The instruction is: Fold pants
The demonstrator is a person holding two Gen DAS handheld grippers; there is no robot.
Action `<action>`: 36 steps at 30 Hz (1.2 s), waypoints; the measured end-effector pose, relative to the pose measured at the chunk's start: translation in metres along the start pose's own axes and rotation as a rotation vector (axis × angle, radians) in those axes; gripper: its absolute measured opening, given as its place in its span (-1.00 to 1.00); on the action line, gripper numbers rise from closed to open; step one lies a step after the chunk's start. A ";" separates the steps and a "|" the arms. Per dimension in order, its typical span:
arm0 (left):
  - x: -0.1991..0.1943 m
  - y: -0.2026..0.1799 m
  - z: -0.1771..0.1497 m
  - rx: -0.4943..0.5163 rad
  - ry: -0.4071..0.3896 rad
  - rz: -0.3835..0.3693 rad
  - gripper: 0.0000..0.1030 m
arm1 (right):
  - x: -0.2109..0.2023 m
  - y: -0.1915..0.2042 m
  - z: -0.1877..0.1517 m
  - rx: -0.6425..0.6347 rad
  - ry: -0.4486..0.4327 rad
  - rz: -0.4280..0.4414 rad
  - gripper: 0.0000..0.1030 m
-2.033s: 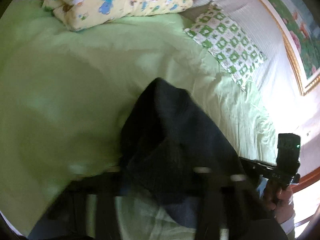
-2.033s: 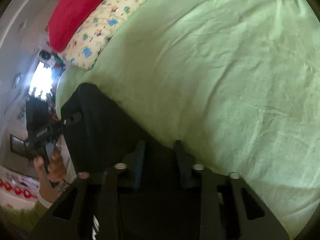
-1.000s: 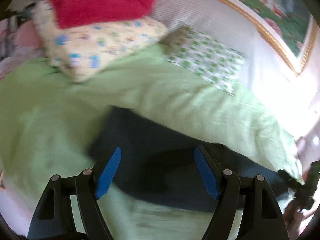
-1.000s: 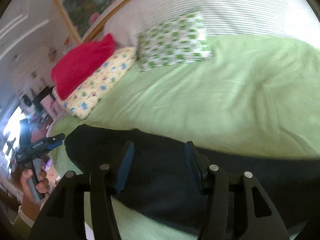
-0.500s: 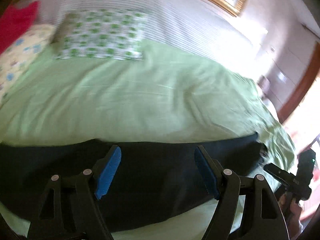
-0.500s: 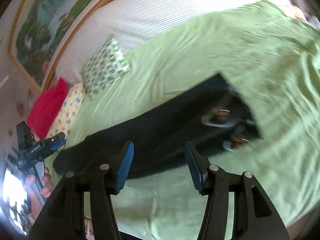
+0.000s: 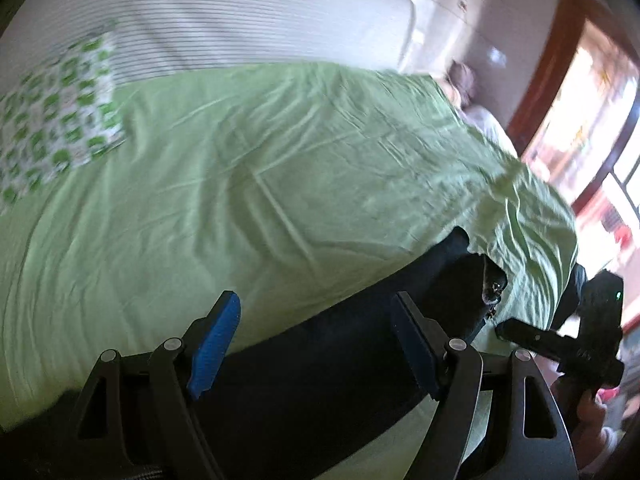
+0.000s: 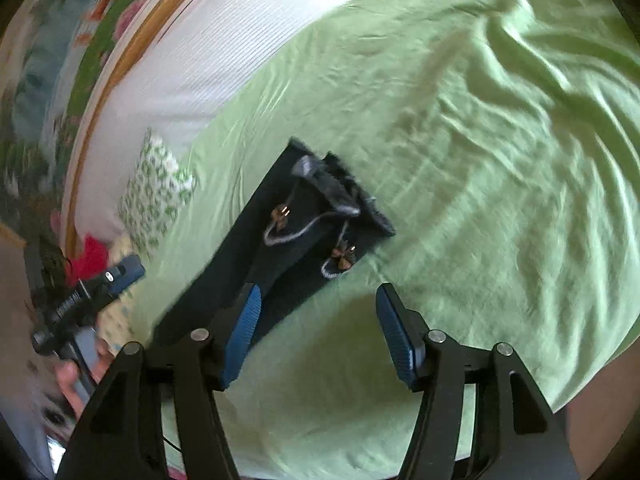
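Note:
Dark navy pants [image 8: 296,232] lie stretched flat along the near edge of a green bed sheet [image 8: 480,140]. Their waistband end with grey drawstrings and tassels [image 8: 344,258] points away in the right wrist view. In the left wrist view the pants [image 7: 340,360] run beneath the fingers. My left gripper [image 7: 316,344] is open and empty above the pants' middle. My right gripper [image 8: 320,332] is open and empty, above the sheet just beside the pants. The right gripper also shows in the left wrist view [image 7: 560,340], and the left gripper in the right wrist view [image 8: 88,296].
A green-and-white checked pillow [image 7: 52,120] lies near the striped headboard [image 7: 240,16]. A red cushion [image 8: 90,256] and a framed picture [image 8: 80,40] are at the far left. The bed's edge drops off toward a bright doorway [image 7: 580,120].
Both grippers let go of the pants, which now lie flat on the sheet. Both grippers have swung toward the waistband end, the right one lifting higher above the bed.

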State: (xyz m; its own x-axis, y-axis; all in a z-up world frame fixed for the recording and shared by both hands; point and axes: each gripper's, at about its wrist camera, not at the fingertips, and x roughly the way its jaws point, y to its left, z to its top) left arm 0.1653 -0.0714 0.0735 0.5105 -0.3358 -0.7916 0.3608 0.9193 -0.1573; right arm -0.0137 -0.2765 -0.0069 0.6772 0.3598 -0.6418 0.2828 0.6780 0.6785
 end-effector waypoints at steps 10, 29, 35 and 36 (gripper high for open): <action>0.059 -0.037 0.022 0.207 0.167 -0.069 0.52 | 0.007 -0.002 0.012 0.061 -0.049 0.015 0.32; 0.157 -0.099 0.042 0.417 0.424 -0.272 0.40 | 0.014 -0.023 0.012 -0.045 -0.072 0.171 -0.66; 0.158 -0.098 0.045 0.346 0.437 -0.453 -0.66 | 0.014 -0.027 0.013 -0.044 -0.070 0.215 -0.66; 0.152 -0.097 0.044 0.356 0.416 -0.451 -0.75 | 0.013 -0.028 0.013 -0.042 -0.070 0.223 -0.66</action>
State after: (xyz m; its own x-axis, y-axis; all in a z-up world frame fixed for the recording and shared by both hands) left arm 0.2419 -0.2210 -0.0054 -0.0641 -0.4966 -0.8656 0.7363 0.5620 -0.3769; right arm -0.0037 -0.2988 -0.0294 0.7654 0.4598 -0.4503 0.0931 0.6132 0.7844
